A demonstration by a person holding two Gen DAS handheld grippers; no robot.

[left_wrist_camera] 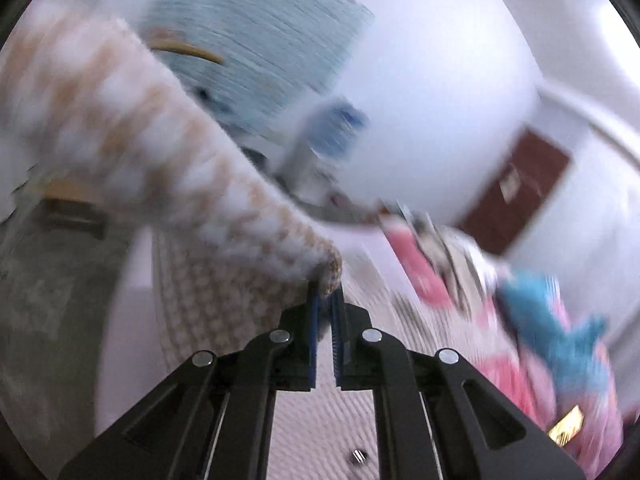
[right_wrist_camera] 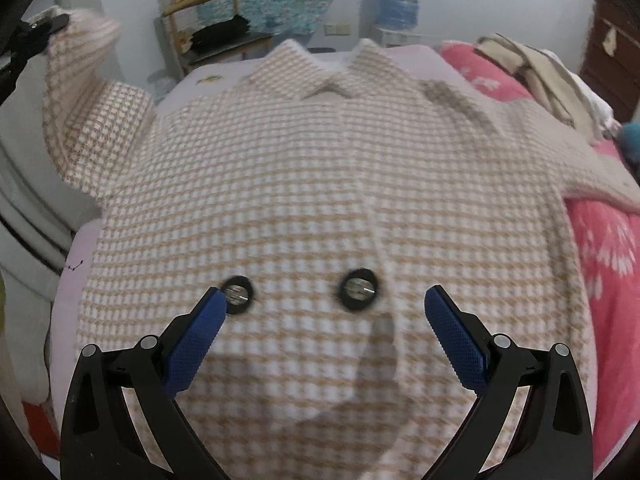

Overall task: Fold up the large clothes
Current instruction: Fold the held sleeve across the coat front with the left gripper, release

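A beige-and-white houndstooth coat (right_wrist_camera: pixel 320 184) lies spread flat across the bed (right_wrist_camera: pixel 224 70), collar toward the far edge, two black buttons (right_wrist_camera: pixel 358 290) near the near edge. The right tool (right_wrist_camera: pixel 325 312) hovers above the coat's lower front with its blue pads spread wide, holding nothing. The left tool (left_wrist_camera: pixel 326 300) is clamped on the cuff of the coat's sleeve (left_wrist_camera: pixel 132 148), raised off the bed's left side. A pink blanket (right_wrist_camera: pixel 600 240) lies along the right edge.
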